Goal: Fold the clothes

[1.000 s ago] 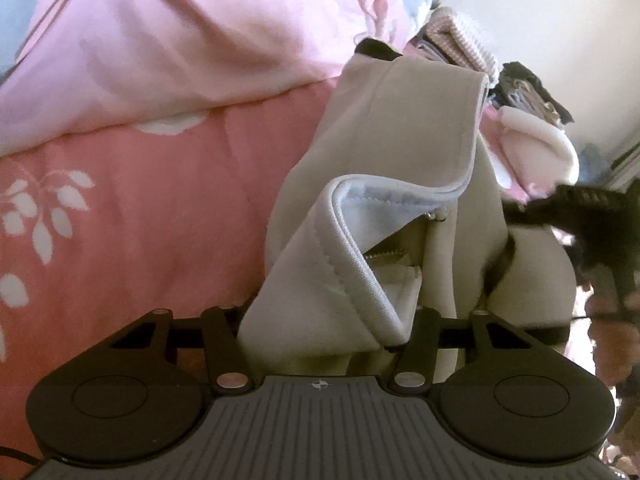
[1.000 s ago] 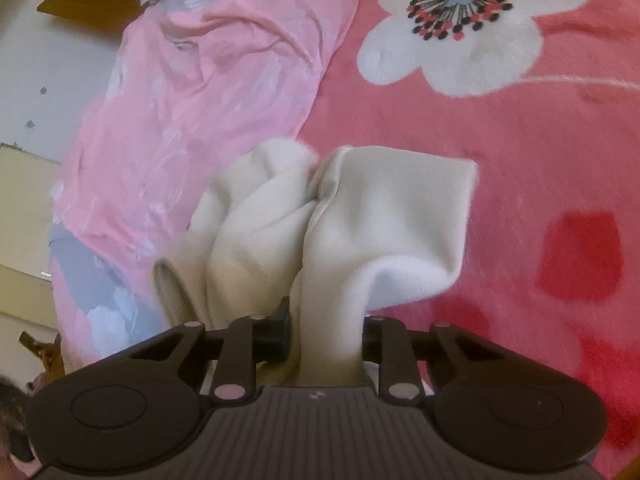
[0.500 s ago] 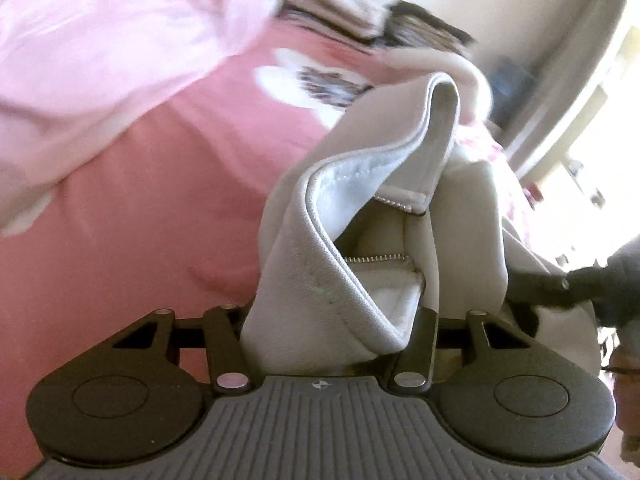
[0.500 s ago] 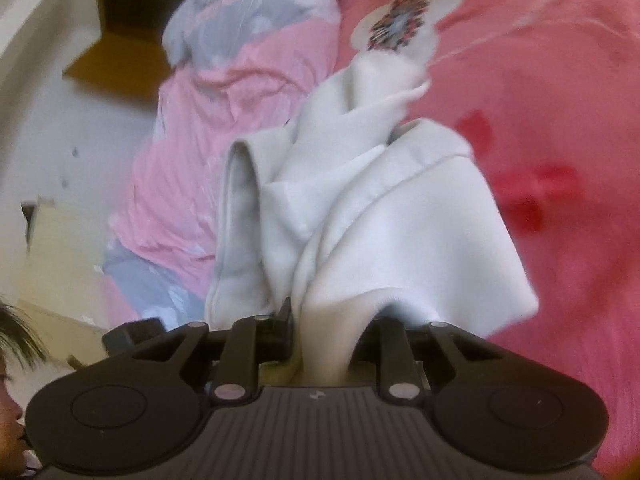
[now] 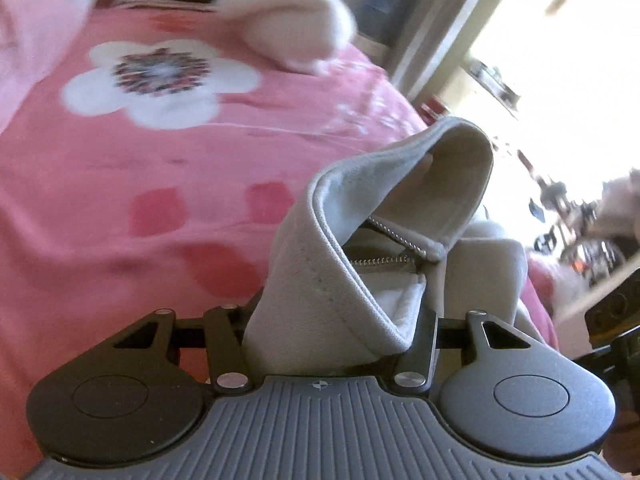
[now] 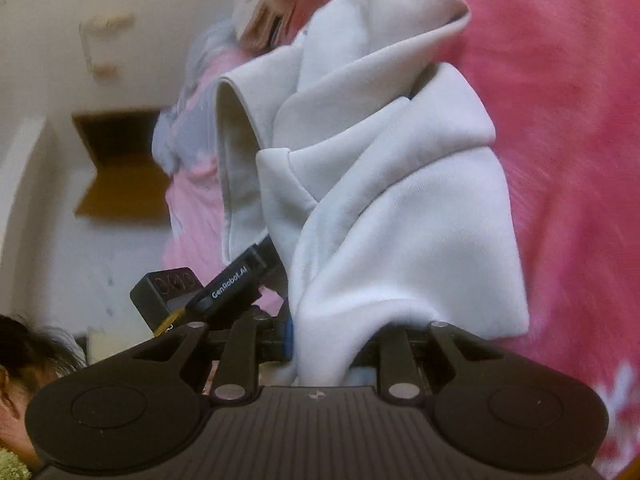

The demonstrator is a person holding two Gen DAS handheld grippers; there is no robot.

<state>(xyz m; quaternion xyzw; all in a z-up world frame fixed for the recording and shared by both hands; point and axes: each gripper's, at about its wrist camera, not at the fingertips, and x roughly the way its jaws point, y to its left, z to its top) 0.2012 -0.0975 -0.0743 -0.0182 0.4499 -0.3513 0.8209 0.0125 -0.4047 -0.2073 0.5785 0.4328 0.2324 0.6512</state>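
Cream fleece: the garment [image 5: 360,248], a zip-front top with a bound edge, is bunched and lifted off the bed, hanging between the two grippers.
Left gripper [image 5: 332,320]: jaws fairly wide apart and clamped on a thick fold of the garment; the fabric fills the gap and bulges out above the fingers.
Zip [image 5: 380,261]: metal teeth show inside the open fold, just above the left gripper, running level, with a second run slanting up to the left.
Right gripper [image 6: 320,344]: jaws narrow, pinching a gathered strip of the garment [image 6: 400,200]; the rest billows out above and to the right of the fingers.
Left gripper, from the right camera: its black body [image 6: 224,284] shows at lower left, its fingers buried in the garment's left side.
Bed [image 5: 140,160]: a pink blanket with a big white flower [image 5: 160,80] at far left and red patches nearer; it lies below and behind the garment.
Pillow [image 5: 296,28]: pale pink, blurred, at the far edge of the bed.
Quilt [image 6: 196,160]: pink and grey, behind the garment on the left in the right view.
Person: dark hair [image 6: 28,344] at the lower left edge of the right view.
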